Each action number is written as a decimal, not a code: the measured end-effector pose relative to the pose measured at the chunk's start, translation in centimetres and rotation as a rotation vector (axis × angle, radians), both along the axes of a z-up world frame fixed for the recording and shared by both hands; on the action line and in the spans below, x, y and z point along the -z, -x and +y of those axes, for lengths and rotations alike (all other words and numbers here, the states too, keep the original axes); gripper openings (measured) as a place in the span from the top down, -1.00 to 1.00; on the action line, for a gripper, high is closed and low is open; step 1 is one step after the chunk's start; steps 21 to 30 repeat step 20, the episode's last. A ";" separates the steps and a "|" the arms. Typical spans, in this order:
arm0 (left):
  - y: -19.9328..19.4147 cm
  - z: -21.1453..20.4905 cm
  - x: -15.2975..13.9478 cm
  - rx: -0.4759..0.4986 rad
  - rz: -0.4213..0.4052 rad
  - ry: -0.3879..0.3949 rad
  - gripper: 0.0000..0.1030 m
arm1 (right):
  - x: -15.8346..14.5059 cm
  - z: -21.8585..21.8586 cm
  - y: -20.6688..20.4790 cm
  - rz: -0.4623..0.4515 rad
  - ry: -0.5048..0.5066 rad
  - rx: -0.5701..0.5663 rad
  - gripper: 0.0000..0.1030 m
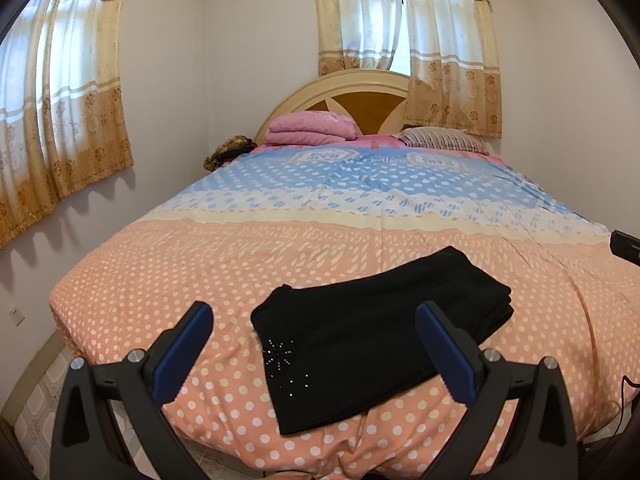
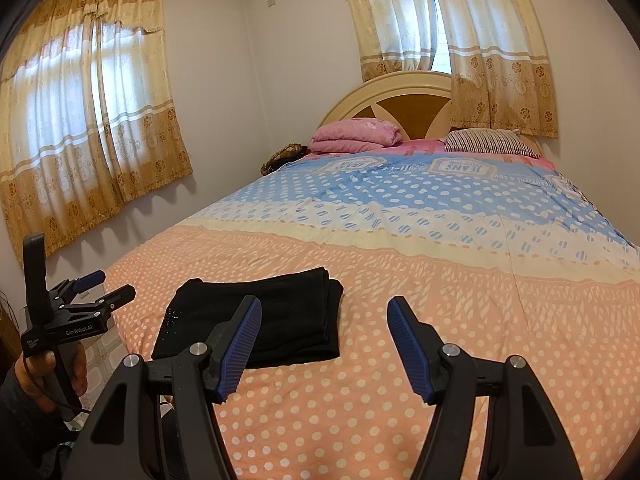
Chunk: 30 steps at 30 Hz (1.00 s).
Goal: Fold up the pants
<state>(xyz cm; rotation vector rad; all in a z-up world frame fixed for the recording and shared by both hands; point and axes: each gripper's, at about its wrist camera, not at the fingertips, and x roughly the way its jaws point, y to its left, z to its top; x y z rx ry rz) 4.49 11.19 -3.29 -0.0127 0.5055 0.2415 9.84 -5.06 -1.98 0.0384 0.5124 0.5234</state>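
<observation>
Black pants (image 1: 368, 332) lie folded into a compact stack on the near end of the bed, with a small rhinestone star on the top layer. They also show in the right wrist view (image 2: 264, 320). My left gripper (image 1: 314, 312) is open and empty, held back from the bed's foot with the pants between its blue pads (image 1: 188, 344). It also shows from the side in the right wrist view (image 2: 108, 286), off the bed's left corner. My right gripper (image 2: 324, 308) is open and empty, above the bedspread just right of the pants. A black piece at the left wrist view's right edge (image 1: 626, 248) may be the right gripper.
The bed (image 2: 440, 280) has a peach, cream and blue polka-dot spread. A folded pink quilt (image 2: 356, 136), a striped pillow (image 2: 488, 142) and a brown bundle (image 2: 282, 156) lie at the headboard (image 2: 404, 92). Curtained windows (image 2: 88, 120) are on the left and back walls. Tiled floor (image 1: 36, 400) is at the left.
</observation>
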 end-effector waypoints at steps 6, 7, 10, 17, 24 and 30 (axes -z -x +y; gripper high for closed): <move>0.0 0.3 -0.1 -0.012 0.003 0.011 -1.00 | 0.4 0.2 0.0 0.002 0.009 -0.002 -0.30; -0.1 0.4 0.0 -0.012 0.004 0.013 -1.00 | 0.4 0.2 0.0 0.002 0.009 -0.002 -0.30; -0.2 0.6 0.2 -0.014 0.013 0.022 -1.00 | 0.5 0.4 0.0 0.004 0.014 -0.001 -0.30; -0.1 0.6 0.4 -0.025 -0.003 -0.009 -1.00 | 0.6 0.4 0.0 0.007 0.013 0.000 -0.30; -0.2 0.7 0.5 -0.024 -0.002 -0.009 -1.00 | 0.7 0.4 0.0 0.009 0.014 0.001 -0.30; -0.2 0.7 0.5 -0.024 -0.002 -0.009 -1.00 | 0.7 0.4 0.0 0.009 0.014 0.001 -0.30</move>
